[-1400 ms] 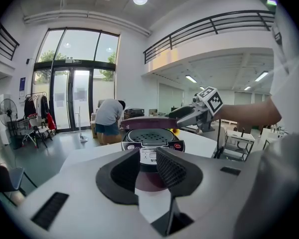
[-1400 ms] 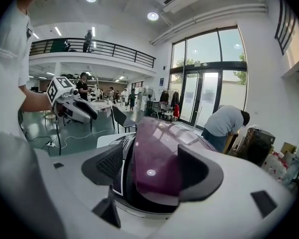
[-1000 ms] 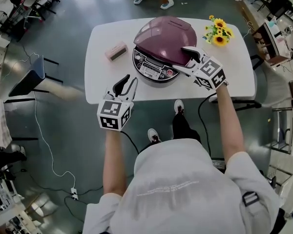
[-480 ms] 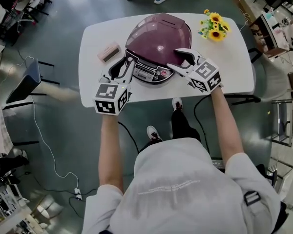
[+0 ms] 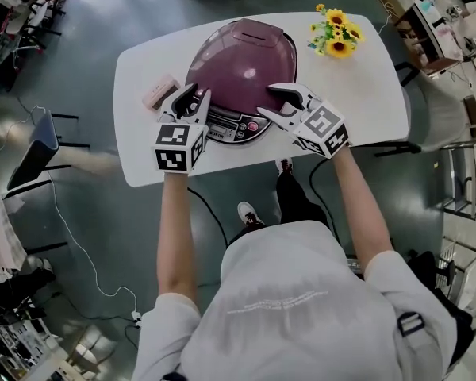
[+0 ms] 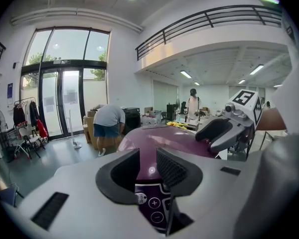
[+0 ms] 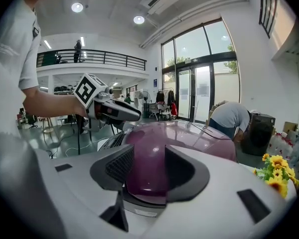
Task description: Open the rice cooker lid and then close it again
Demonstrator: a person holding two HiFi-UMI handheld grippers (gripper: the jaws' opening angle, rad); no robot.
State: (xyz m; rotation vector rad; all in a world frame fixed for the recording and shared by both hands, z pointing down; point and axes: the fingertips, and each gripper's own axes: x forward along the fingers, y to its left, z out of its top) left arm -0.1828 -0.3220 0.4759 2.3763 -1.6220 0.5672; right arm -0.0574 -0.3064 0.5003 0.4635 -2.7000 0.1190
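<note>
Hovering half-open and empty, left tool (image 5: 192,98) faces the panel (image 5: 230,127); right tool (image 5: 271,100), jaws just closing on nothing, overhangs the lid (image 5: 239,66)

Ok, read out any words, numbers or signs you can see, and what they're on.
"+": plus button on the rice cooker panel.
"-": minus button just below it.
Other panel print: too blurred to read.
Print on the person's shirt: too small to read.

On the bench (image 5: 373,94) the rice cooker (image 5: 239,70) is centred; a box (image 5: 160,92) is placed at its nine o'clock, flowers (image 5: 333,36) at two.
</note>
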